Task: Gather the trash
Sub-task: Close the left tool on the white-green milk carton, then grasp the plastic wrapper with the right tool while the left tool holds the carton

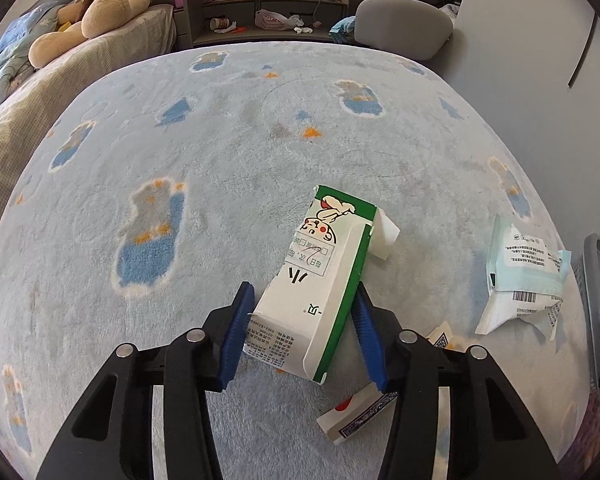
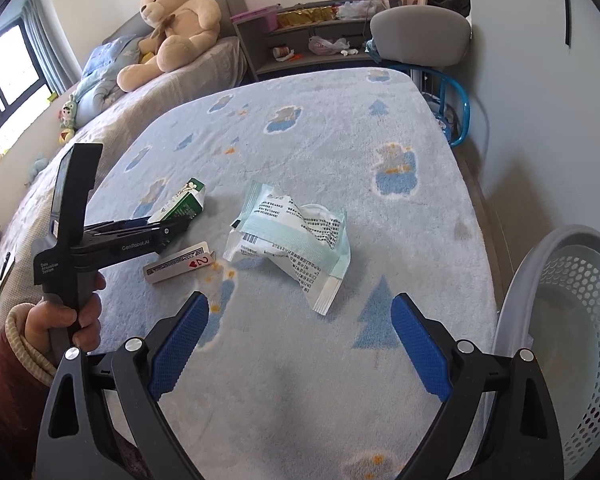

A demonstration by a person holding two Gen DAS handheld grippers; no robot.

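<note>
The left claw (image 1: pixel 300 320) clamps the green-and-white cardboard carton (image 1: pixel 320 272) on the pale blue fleece blanket (image 1: pixel 220 160); the right claw (image 2: pixel 300 344) — jaws wide — holds nothing.

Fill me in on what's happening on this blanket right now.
A person is clearing trash off a blue patterned blanket with a handheld gripper in each hand. The left gripper has its blue pads on both sides of a green and white carton, gripping it. The right gripper is open and empty, short of a crumpled white and teal wrapper. A playing card box lies near the carton. A white perforated basket stands at the right edge.
</note>
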